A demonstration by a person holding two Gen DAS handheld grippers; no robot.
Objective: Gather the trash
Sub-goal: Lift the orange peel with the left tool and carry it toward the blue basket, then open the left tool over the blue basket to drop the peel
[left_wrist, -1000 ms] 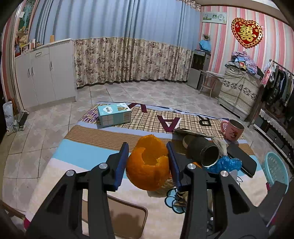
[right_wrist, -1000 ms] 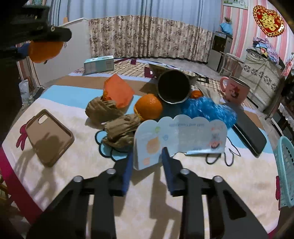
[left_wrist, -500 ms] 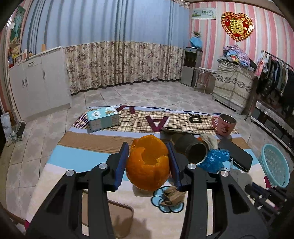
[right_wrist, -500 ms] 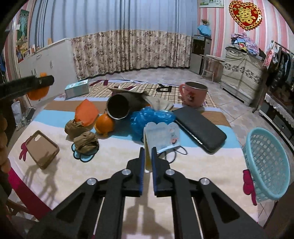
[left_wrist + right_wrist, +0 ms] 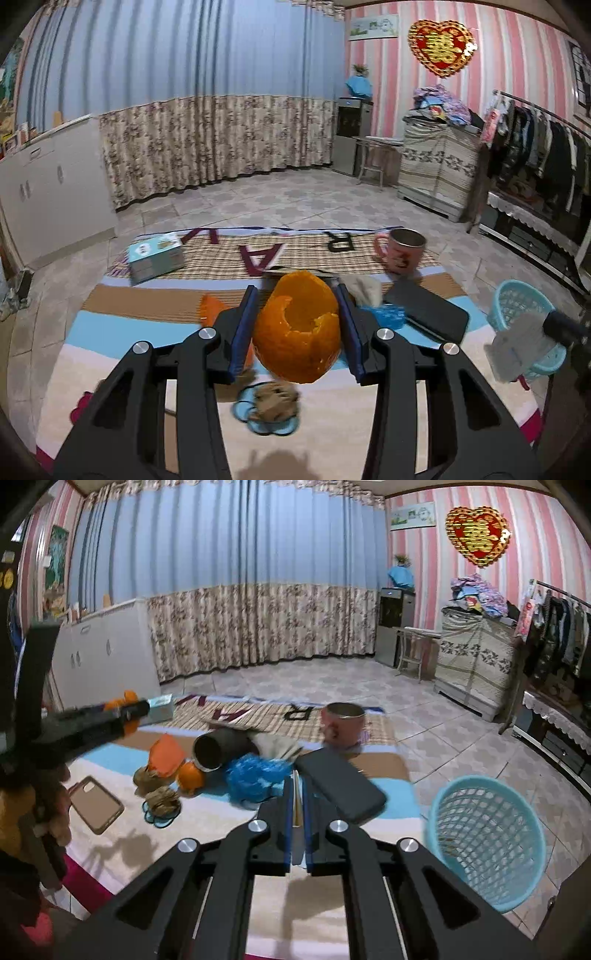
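1. Holding two pieces of trash at once: the left gripper [image 5: 297,334] has its jaws clamped on a hollow orange peel [image 5: 298,330], and the right gripper [image 5: 297,825] has its jaws nearly shut on a thin card [image 5: 296,801] seen edge-on.
2. Both loads hang above the worktop [image 5: 236,834], which is covered with a striped cloth.
3. The light-blue basket [image 5: 484,842] stands on the floor just off the worktop's right edge, to the right of both grippers.
4. In the right wrist view the basket lies close, low and right of the jaws; in the left wrist view the same basket [image 5: 524,314] sits well off to the right, with the right gripper's card [image 5: 517,350] blurred in front of it.
5. So the right hand looks nearer and probably drops first; the peel has farther to travel across.
6. More trash is left on the cloth: another orange peel piece [image 5: 168,755], a whole-looking orange [image 5: 191,775], brown crumpled paper [image 5: 160,797] and a blue plastic wad [image 5: 255,775].
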